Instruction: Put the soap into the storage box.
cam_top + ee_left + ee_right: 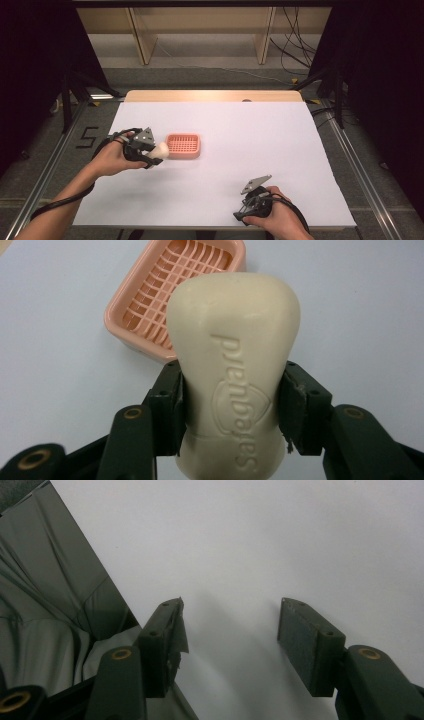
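A cream bar of soap (235,360) with raised lettering sits between the pads of my left gripper (232,410), which is shut on it. In the high view the soap (161,149) is held just left of a pink slatted soap dish (183,145), and my left gripper (155,152) points toward it. The same pink soap dish (150,300) lies beyond the soap in the left gripper view. My right gripper (239,216) rests near the table's front edge, and in its own view my right gripper (230,645) stands open over the white surface with nothing between its jaws.
The white tabletop (240,140) spreads around both hands. Its front edge (95,575) runs close by the right gripper, with grey cloth below. A wooden strip (212,95) borders the far side; metal frame rails (350,155) flank the table.
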`<state>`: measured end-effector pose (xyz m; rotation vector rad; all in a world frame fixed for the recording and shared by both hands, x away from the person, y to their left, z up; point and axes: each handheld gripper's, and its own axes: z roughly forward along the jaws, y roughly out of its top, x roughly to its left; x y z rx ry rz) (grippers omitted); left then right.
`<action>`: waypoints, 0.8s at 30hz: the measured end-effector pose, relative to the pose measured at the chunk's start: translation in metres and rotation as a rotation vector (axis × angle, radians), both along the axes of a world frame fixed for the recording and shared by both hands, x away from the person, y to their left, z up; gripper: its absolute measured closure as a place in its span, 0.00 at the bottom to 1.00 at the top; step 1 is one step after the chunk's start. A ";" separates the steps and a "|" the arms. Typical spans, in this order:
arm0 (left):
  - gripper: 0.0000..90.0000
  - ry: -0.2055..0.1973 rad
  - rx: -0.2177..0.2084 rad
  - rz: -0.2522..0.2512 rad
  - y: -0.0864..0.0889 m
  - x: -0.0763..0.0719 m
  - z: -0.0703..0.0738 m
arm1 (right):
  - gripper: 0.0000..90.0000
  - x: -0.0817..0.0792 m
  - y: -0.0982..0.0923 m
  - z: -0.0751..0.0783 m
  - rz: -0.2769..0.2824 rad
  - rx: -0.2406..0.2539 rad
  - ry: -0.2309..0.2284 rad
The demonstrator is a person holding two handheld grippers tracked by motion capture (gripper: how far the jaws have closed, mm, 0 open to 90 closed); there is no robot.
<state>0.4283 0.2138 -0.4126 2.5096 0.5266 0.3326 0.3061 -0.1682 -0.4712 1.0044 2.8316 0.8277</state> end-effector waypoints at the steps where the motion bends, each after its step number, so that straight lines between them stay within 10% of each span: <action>1: 0.55 0.000 -0.007 0.005 0.000 0.000 0.000 | 0.49 0.000 0.000 0.000 0.000 0.000 0.000; 24: 0.55 -0.026 0.009 -0.031 -0.009 0.014 0.006 | 0.49 0.000 -0.001 0.000 -0.003 0.008 -0.003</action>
